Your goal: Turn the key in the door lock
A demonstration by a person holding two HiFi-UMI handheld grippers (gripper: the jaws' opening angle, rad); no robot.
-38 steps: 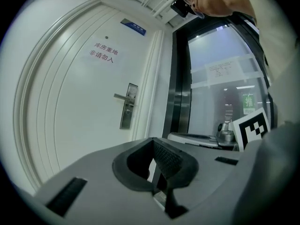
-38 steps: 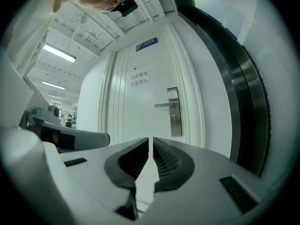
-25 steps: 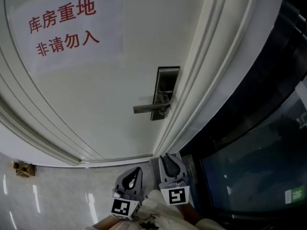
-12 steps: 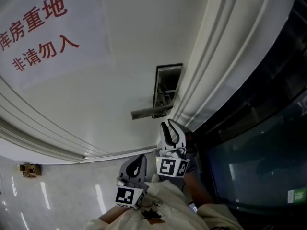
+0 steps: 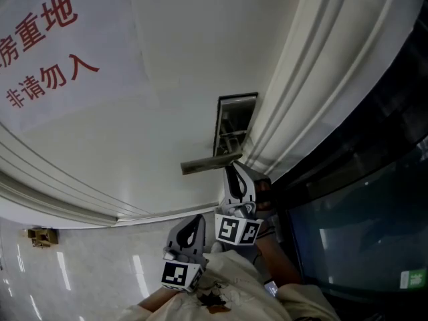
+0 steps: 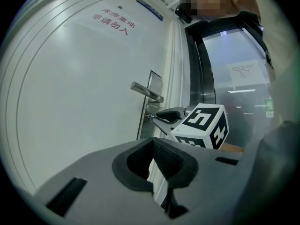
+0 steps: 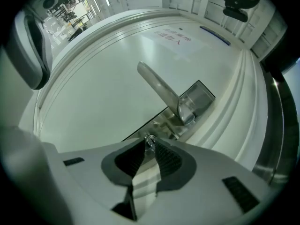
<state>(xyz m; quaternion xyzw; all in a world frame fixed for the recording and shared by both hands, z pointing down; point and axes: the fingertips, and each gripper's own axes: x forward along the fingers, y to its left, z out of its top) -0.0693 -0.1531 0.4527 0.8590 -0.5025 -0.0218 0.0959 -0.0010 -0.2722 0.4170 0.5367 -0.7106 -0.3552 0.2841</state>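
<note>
The white door (image 5: 167, 79) carries a steel lock plate (image 5: 235, 122) with a lever handle (image 5: 206, 165) that points left. A small key (image 7: 150, 139) sticks out of the plate below the handle (image 7: 159, 90). My right gripper (image 7: 150, 143) is level at the door, its tips on either side of the key's head, and its jaws are closing with a gap still showing. In the head view the right gripper (image 5: 233, 169) sits just under the plate. My left gripper (image 5: 193, 222) hangs lower and to the left, shut and holding nothing. In the left gripper view the right gripper (image 6: 161, 118) reaches the key (image 6: 149, 118).
A paper sign with red characters (image 5: 47, 52) is stuck high on the door. The moulded door frame (image 5: 301, 92) runs along the right of the lock, with dark glass panels (image 5: 361, 233) beyond it. A pale glossy floor (image 5: 80, 266) and a small brass door stop (image 5: 39, 235) lie below.
My right gripper has risen from beside the left one to the lock plate and rolled over. The left gripper has moved slightly towards the door.
</note>
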